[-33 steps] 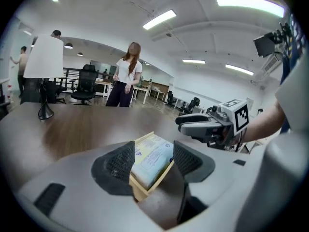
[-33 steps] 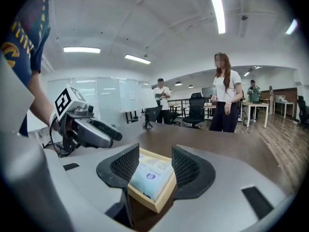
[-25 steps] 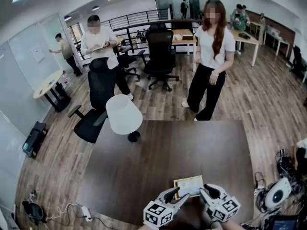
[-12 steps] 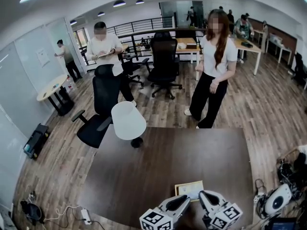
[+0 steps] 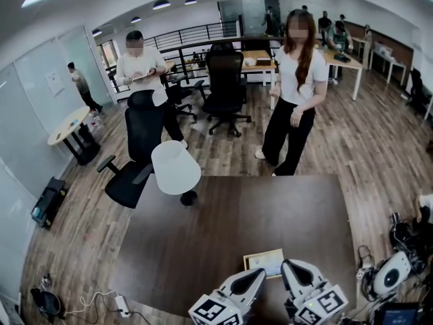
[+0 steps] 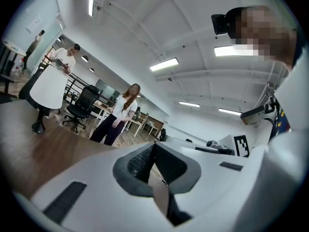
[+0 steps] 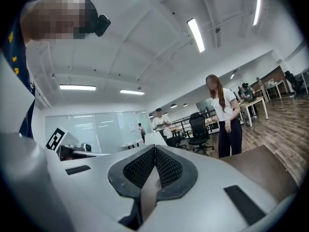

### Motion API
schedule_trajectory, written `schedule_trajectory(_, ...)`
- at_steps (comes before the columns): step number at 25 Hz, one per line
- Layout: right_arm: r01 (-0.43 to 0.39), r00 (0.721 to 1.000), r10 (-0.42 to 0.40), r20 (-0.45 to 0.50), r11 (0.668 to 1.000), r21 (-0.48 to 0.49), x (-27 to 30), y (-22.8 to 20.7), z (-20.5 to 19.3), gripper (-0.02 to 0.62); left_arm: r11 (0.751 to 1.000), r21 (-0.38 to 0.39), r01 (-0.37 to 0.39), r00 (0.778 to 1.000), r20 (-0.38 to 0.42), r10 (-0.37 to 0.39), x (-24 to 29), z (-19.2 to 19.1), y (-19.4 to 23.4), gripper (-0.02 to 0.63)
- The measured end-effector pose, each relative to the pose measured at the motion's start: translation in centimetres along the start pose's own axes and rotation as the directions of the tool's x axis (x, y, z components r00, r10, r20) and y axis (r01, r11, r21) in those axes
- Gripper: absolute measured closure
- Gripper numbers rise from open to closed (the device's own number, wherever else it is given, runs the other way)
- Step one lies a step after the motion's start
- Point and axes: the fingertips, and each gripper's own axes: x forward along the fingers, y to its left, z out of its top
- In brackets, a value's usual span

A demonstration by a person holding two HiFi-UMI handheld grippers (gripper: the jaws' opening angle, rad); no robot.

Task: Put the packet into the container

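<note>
Left gripper (image 5: pixel 258 276): jaws just closed, pinching what looks like packet (image 5: pixel 265 262) edge. Packet sits between tools, over near table (image 5: pixel 223 222) edge. Right gripper (image 5: pixel 287 268): clamped likewise. Risk: hands diverge, thin edge slips free; container unseen.

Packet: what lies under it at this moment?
Brown table shows beneath the packet. The left gripper and right gripper, jaws just closed on it, cover its near edge, so what lies under there is hidden.
</note>
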Motion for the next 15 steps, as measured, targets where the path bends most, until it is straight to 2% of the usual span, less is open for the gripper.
schedule_trajectory(4,-0.011,0.999,0.01,0.044,1.0,0.01,0.3,1.4,2.2,0.584,1.0,0.009,-0.009,0.999,0.035,0.008,0.0,1.5,-0.3,0.606)
schedule_trajectory(15,0.022,0.998,-0.021,0.062,1.0,-0.007,-0.7,1.4,1.4,0.584,1.0,0.018,-0.007,0.999,0.035,0.006,0.0,1.3,-0.6,0.606)
